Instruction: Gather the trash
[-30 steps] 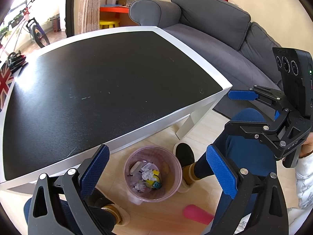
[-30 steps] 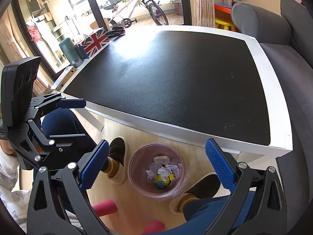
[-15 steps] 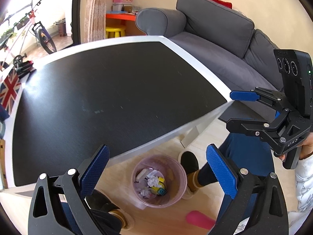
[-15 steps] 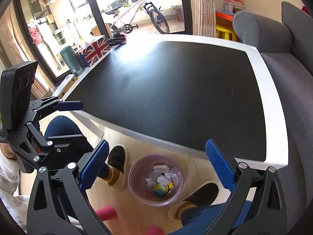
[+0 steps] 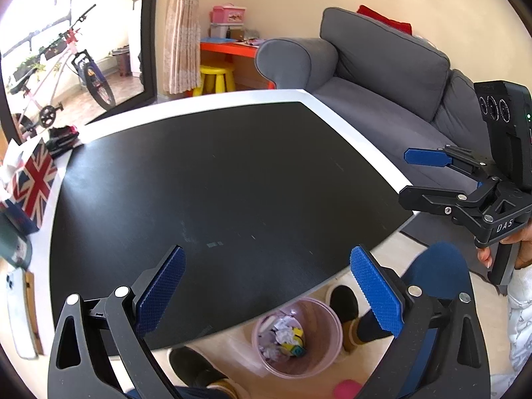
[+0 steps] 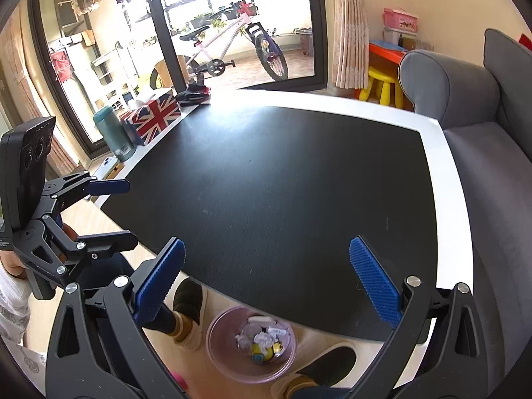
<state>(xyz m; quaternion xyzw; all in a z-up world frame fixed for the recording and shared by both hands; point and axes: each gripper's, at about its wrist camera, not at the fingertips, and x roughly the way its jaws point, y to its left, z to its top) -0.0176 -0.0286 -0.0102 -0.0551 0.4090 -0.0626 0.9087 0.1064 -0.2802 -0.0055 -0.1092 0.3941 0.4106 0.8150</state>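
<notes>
- The bench [image 5: 232, 179] shows a bare black top in both views; no loose trash lies on it.
- The pink bin [image 6: 251, 345] stands on the floor just under the bench's near edge, between the person's shoes, with crumpled paper [image 6: 262, 337] and wrappers inside.
- The left claw [image 5: 266, 296] and right claw [image 6: 266, 282] both hover spread wide, gripping nothing.
- Judged from this, collecting looks finished or nearly so; the next move calls for scanning for leftover scraps.
- Only the right view shows the green flask [image 6: 111, 133]; only the left shows the red cushion [image 5: 382, 20] on the sofa.
</notes>
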